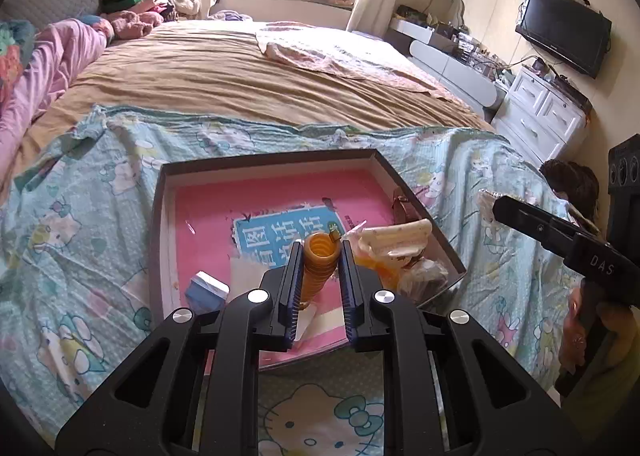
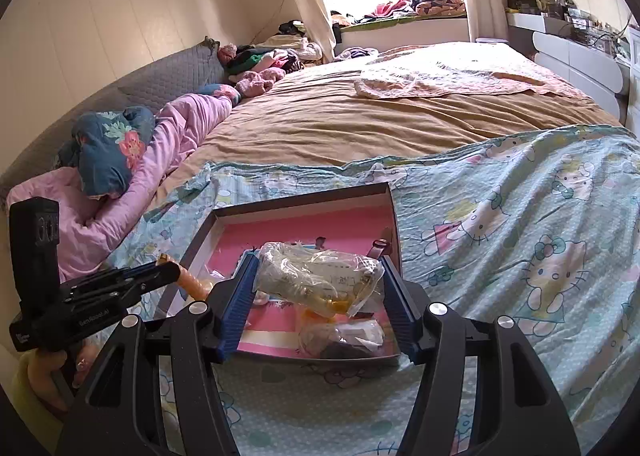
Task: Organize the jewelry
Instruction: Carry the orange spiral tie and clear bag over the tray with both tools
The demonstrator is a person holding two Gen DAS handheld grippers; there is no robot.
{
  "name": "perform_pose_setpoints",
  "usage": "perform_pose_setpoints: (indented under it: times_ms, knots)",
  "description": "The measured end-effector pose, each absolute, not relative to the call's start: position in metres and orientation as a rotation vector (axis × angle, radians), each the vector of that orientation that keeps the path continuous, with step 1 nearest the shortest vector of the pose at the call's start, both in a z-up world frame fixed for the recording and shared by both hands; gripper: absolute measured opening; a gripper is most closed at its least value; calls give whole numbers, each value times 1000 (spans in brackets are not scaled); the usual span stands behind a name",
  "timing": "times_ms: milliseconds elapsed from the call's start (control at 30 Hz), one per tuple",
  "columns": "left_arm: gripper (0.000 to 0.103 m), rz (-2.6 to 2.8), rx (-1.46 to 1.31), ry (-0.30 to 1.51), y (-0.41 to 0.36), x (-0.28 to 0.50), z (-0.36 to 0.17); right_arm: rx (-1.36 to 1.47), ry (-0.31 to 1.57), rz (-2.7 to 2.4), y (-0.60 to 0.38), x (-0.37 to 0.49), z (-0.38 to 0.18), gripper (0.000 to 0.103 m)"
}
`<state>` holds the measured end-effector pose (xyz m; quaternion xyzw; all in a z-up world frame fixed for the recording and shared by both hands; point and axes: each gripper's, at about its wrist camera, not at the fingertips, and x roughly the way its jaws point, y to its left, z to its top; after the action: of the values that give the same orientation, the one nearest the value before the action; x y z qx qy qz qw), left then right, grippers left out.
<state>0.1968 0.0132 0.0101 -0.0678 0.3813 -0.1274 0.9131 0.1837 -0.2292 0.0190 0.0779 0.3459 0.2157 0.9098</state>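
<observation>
Left wrist view: left gripper (image 1: 320,252) at lower centre, fingers narrowed and clamped on an orange coiled hair tie (image 1: 320,260), held over the shallow box (image 1: 264,162) with its pink lining. Box sits on the Hello Kitty sheet (image 1: 80,224). Inside, lower left, a small blue-and-white box (image 1: 206,290); along the right wall a cream hair claw clip (image 1: 396,238) above clear bagged items (image 1: 424,276). Right gripper (image 1: 560,234) enters from the right edge; finger spacing not readable here. Right wrist view: right gripper (image 2: 318,276) at lower centre, fingers set wide, closed against both ends of a crinkled clear plastic bag (image 2: 316,280) above the box (image 2: 304,192). Left gripper (image 2: 164,272) at lower left, hair tie (image 2: 192,282) poking past its tip.
</observation>
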Motion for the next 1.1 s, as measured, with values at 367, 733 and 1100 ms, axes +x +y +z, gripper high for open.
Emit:
perform_pose_setpoints:
  times_ms: [367,733,1100]
  knots:
    - [11,-308,-186,844,16,205,-7,129,753,462,-209,185,5,59]
    - [11,-258,-225,875,41,215,-20,80,799,502,-177,188,-7,59]
    - [18,-199,-226,895,61,222,-25,38,847,529,-143,194,-24,59]
